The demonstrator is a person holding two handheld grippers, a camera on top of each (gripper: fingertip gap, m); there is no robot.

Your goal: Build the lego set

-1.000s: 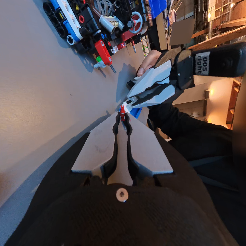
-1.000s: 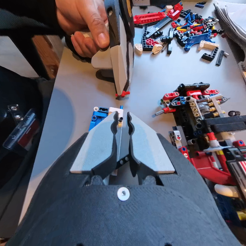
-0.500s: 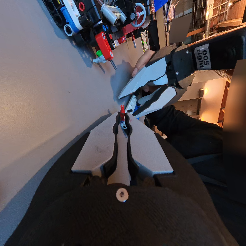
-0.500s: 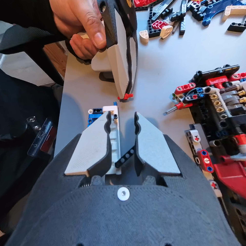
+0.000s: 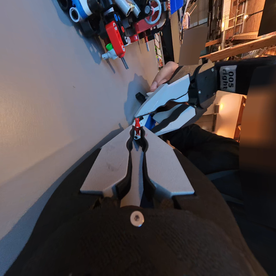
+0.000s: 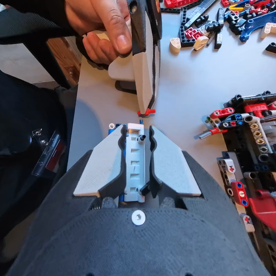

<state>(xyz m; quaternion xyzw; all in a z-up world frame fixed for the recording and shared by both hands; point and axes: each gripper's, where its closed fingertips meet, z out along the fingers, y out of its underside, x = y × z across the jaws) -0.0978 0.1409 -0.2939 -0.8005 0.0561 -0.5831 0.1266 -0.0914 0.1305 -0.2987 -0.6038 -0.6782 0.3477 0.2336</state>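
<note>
Currently left gripper [image 5: 137, 128] is clenched on a small red plastic pin [image 6: 146, 111], just above the grey table [image 6: 194, 83]. Right gripper [image 6: 136, 130] is spread, straddling a white-and-blue brick panel [image 6: 135, 161] without squeezing it; partly built red-black model [image 6: 253, 141] sits nearby.

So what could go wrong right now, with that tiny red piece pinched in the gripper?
The left gripper holds the red pin only at its very fingertips, so it might twist or pop out. The right gripper is open around the white and blue assembly, which might shift when the pin is pushed in.
</note>
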